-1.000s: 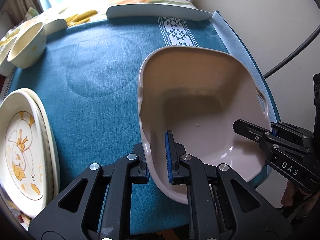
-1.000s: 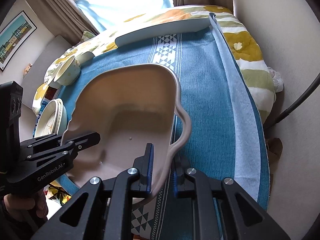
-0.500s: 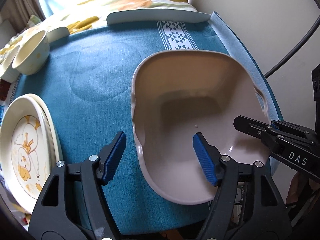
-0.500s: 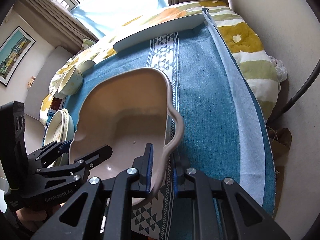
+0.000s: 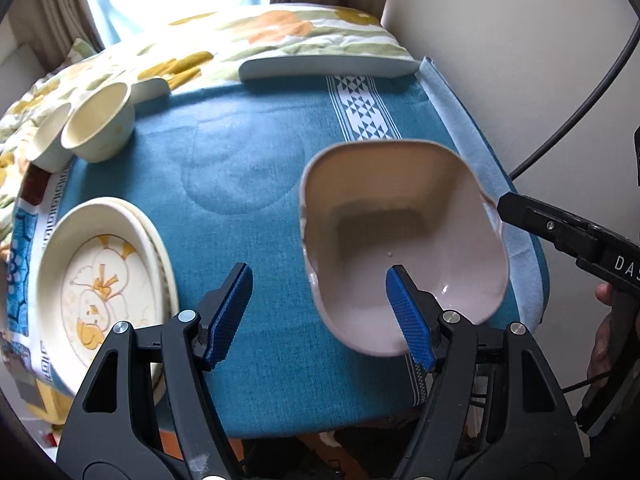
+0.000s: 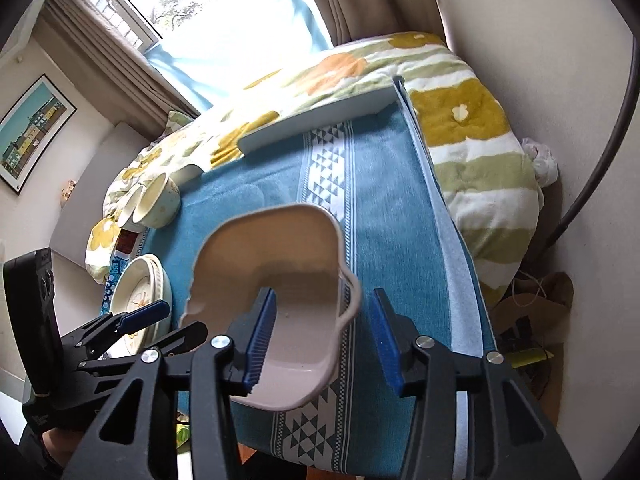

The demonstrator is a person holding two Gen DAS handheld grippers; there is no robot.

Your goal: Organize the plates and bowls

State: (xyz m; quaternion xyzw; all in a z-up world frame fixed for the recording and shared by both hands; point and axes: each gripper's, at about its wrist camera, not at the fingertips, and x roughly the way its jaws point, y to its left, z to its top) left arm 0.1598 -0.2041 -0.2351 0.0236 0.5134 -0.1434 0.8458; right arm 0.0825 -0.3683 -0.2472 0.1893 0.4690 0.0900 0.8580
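Observation:
A pale pink square dish with handles (image 5: 404, 236) rests on the blue cloth (image 5: 248, 184) at the table's near right; it also shows in the right wrist view (image 6: 280, 280). My left gripper (image 5: 320, 312) is open, its right finger over the dish's near rim. My right gripper (image 6: 322, 340) is open astride the dish's right handle, not gripping it. A stack of cream plates with a duck picture (image 5: 100, 292) lies at the near left. Two cream bowls (image 5: 96, 124) stand at the far left.
A long white tray (image 5: 328, 66) lies along the table's far edge against a flowered quilt (image 5: 240, 36). A wall (image 5: 520, 60) runs close on the right. The table's near edge is just under both grippers.
Both grippers have opened and let go of the pink dish, left first, then right. The dish now lies on the cloth and both grippers have drawn back a little.

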